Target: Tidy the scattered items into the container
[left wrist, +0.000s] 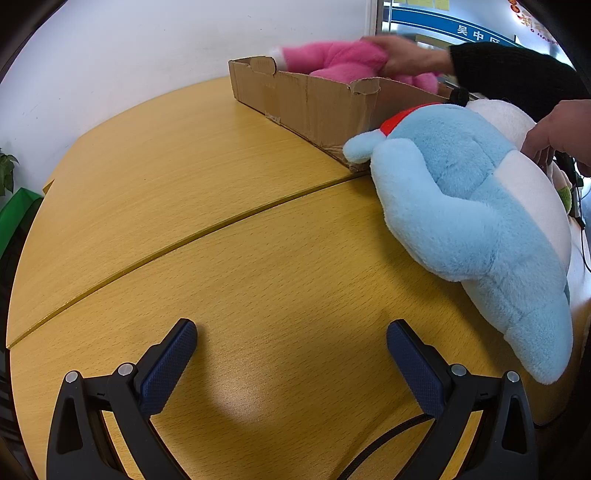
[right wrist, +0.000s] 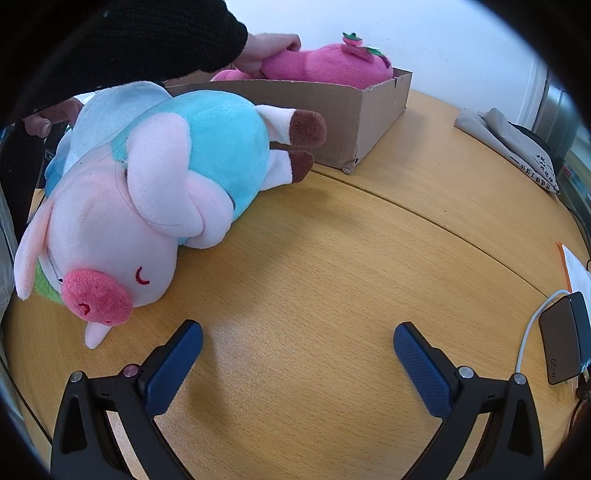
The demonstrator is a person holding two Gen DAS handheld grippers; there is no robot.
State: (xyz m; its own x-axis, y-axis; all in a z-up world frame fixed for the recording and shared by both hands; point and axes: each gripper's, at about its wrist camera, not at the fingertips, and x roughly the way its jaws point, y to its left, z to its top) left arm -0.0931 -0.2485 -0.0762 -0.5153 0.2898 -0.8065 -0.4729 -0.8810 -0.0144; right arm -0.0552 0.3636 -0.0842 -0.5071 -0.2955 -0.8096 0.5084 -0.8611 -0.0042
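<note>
Closest to me, my left gripper (left wrist: 291, 345) has its two blue-padded fingers spread wide apart, and nothing sits between them. My right gripper (right wrist: 298, 347) is spread wide too, with nothing in it. Both hover low over the yellow wooden table (left wrist: 229, 280), which has a thin curved seam running across its top.

On my right side, near the table edge, I see a dark power brick with a white cable (right wrist: 563, 338) and a bit of orange and white paper (right wrist: 576, 267) past it.

A little farther out lies a big soft pig toy with a pink head and a blue-green body (right wrist: 155, 192). It lies on its side on the table, snout toward me, brown feet pointing at the box. Just beside it is a large light-blue and white plush toy (left wrist: 476, 218) with a red collar, also lying on the table, touching the box corner.

Behind them sits the low brown cardboard box (left wrist: 317, 103), torn along its rim. A bright pink plush toy (right wrist: 325, 64) lies in it, and a person's hand in a black sleeve (right wrist: 271, 48) grips that toy. Another hand (left wrist: 561, 134) rests near the blue plush.

Far off I see a folded grey cloth (right wrist: 506, 142) on the table, a plain white wall (left wrist: 147, 55), a green plant (left wrist: 7, 168) at the left, and a blue sign (left wrist: 450, 26) through a glass door.
</note>
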